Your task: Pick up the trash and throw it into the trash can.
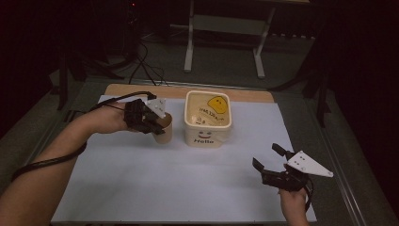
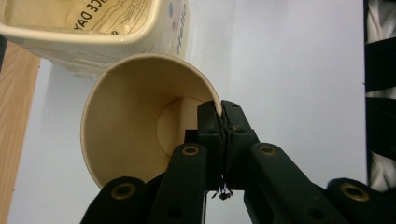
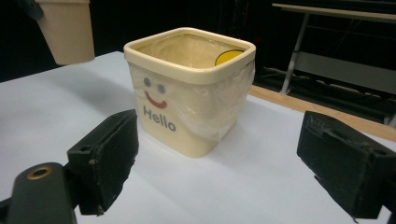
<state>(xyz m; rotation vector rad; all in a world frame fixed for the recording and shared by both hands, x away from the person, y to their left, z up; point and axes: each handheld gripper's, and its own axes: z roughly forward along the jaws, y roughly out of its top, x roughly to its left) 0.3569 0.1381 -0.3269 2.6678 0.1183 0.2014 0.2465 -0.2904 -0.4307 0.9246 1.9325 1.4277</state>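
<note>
The left hand-held gripper [image 1: 149,123] has its jaws clamped tight on the rim of a brown paper cup [image 1: 163,129]: in the left gripper view the cup wall [image 2: 140,116] is pinched between the two pads, one pad inside the mouth and one outside. The right hand-held gripper [image 1: 273,161] sits near the right front corner of the table with its jaws spread wide and nothing between them; in the right gripper view its two black pads [image 3: 109,161] stand well apart on either side of the bin.

The table [image 1: 188,188] is covered by a white sheet, with a strip of bare wood along its far edge. On it, towards the far middle, stands a cream square bin [image 1: 207,120] lined with a clear plastic bag, a smiling face and the word "Hello" on its near side. The cup hangs just left of the bin, tilted, its mouth turned towards the hand; in the right gripper view it [image 3: 65,30] is clear of the table surface, with its shadow on the sheet below.
</note>
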